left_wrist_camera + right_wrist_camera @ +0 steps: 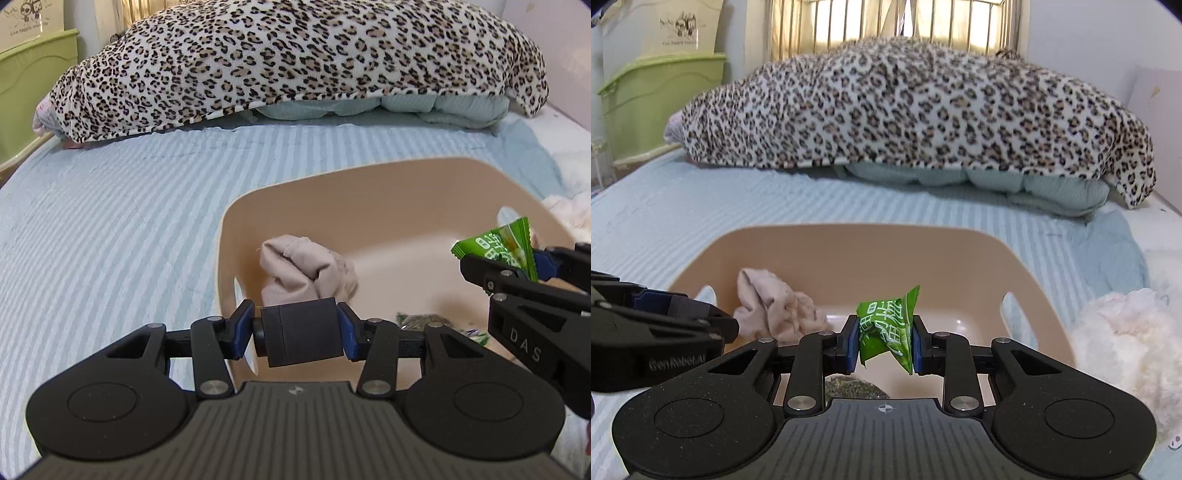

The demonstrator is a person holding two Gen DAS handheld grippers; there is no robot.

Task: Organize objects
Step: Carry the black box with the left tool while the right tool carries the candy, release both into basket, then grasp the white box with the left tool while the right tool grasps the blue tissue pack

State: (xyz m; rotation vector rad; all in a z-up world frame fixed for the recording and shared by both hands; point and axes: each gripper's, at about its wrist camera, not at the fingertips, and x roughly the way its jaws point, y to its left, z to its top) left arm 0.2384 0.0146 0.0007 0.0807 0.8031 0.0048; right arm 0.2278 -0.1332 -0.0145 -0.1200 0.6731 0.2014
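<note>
A beige plastic basin [369, 188] [849, 240] sits on the striped bed. Inside lie a crumpled beige cloth [303, 269] [775, 306] and a dark green packet [421, 319] [849, 387] on the bottom. My left gripper [301, 332] is shut on a dark grey box [301, 334] and holds it over the basin's near left rim. My right gripper [884, 341] is shut on a green snack packet [886, 325] [498, 247] and holds it above the basin's near side. Each gripper shows at the edge of the other view.
A leopard-print blanket [295, 62] [916, 110] lies over pale green bedding at the far end. A white fluffy thing [1123, 339] lies right of the basin. A green cabinet [657, 99] stands at the far left. The blue striped sheet [110, 240] spreads to the left.
</note>
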